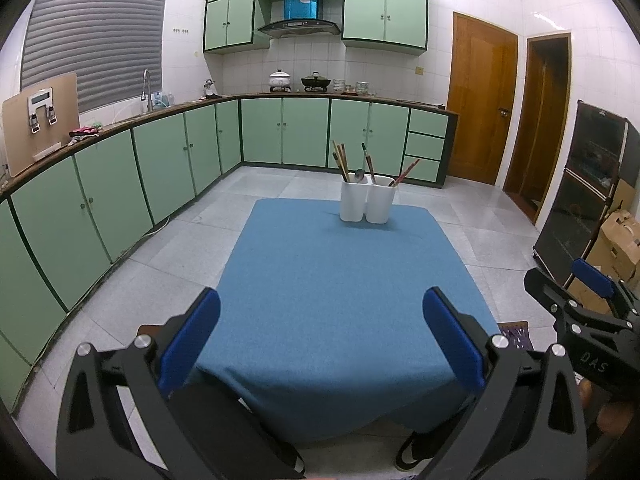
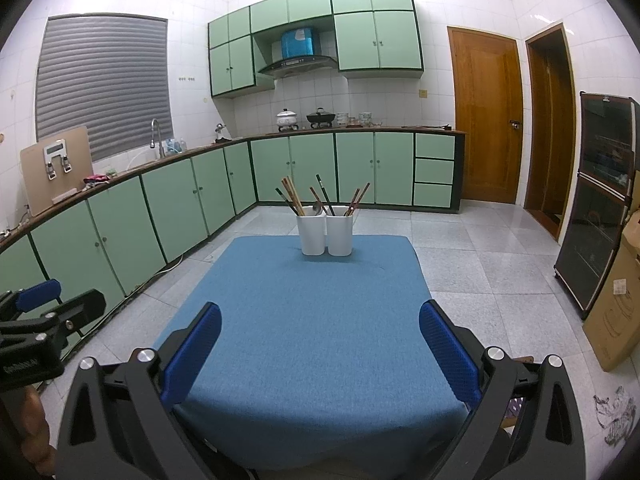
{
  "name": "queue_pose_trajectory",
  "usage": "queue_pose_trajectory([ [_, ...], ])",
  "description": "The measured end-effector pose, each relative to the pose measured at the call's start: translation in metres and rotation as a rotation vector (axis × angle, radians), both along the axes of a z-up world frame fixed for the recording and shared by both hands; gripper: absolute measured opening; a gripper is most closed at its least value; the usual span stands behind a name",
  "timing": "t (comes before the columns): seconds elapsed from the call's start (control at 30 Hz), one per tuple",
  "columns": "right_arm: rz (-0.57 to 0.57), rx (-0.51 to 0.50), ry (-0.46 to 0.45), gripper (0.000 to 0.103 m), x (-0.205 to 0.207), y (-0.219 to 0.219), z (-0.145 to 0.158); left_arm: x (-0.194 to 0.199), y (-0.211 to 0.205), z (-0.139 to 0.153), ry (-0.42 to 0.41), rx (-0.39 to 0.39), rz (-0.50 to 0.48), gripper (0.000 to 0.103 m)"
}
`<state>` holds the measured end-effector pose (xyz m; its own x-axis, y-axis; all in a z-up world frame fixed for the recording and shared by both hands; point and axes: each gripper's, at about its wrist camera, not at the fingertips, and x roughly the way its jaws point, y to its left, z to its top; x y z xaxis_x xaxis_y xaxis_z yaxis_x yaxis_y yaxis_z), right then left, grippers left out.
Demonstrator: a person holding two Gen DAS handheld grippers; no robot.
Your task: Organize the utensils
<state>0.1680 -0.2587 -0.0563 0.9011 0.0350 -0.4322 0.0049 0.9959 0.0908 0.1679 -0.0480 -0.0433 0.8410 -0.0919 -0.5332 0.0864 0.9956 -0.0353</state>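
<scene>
A white two-compartment utensil holder [image 1: 367, 201] [image 2: 326, 234] stands upright at the far edge of a table with a blue cloth [image 1: 340, 300] [image 2: 304, 320]. Chopsticks [image 1: 341, 160] [image 2: 294, 198] and a metal spoon [image 1: 359, 175] [image 2: 317, 208] stick out of it. My left gripper [image 1: 320, 336] is open and empty over the table's near edge. My right gripper [image 2: 320, 344] is open and empty over the near edge too. Each gripper also shows at the edge of the other's view: the right in the left wrist view [image 1: 592, 304], the left in the right wrist view [image 2: 44, 312].
Green kitchen cabinets [image 1: 168, 168] [image 2: 176, 200] run along the left and back walls. Pots sit on the stove [image 1: 300, 80]. Wooden doors [image 2: 486, 116] and a dark cabinet [image 2: 600, 200] stand to the right, with cardboard boxes [image 2: 616, 304] on the tiled floor.
</scene>
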Motion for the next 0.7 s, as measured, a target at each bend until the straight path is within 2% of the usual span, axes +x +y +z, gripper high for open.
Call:
queue_pose_trajectory([
  [0.7, 0.0, 0.003, 0.002, 0.097, -0.0033, -0.0015, -0.002, 0.002, 0.0041, -0.0011, 0.003, -0.005, -0.003, 0.098],
])
